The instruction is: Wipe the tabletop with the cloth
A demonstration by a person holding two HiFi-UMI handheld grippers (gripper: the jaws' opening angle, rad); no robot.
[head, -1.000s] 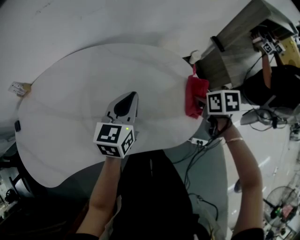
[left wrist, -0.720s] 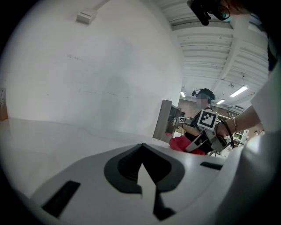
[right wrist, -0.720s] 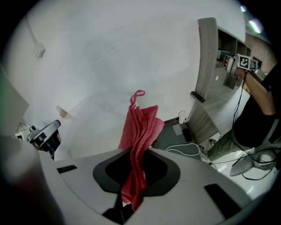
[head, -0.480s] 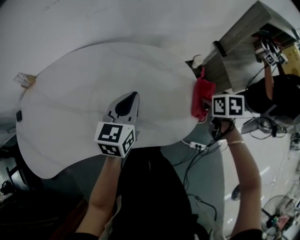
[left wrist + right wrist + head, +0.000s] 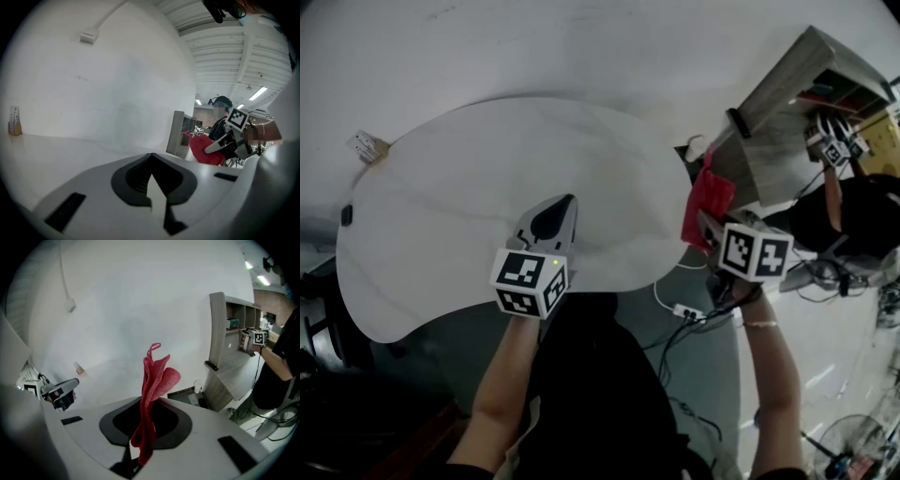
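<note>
White, kidney-shaped tabletop (image 5: 441,216) across the left and middle, with a small paper tag (image 5: 364,145) at its far-left rim and a dark object (image 5: 346,215) on the edge below. Over the near-middle, left gripper (image 5: 570,202) with jaws pressed together, tips meeting, nothing between them. Just past the tabletop's right edge and off the surface, red cloth (image 5: 707,202), pinched in the closed jaws of the right gripper (image 5: 703,223), folds standing up beyond the tips. Wooden shelf unit (image 5: 787,103) close behind the cloth. On the floor below, white power strip (image 5: 686,311) with trailing cables. At far right, another person (image 5: 853,202) in dark clothing beside the shelves.
</note>
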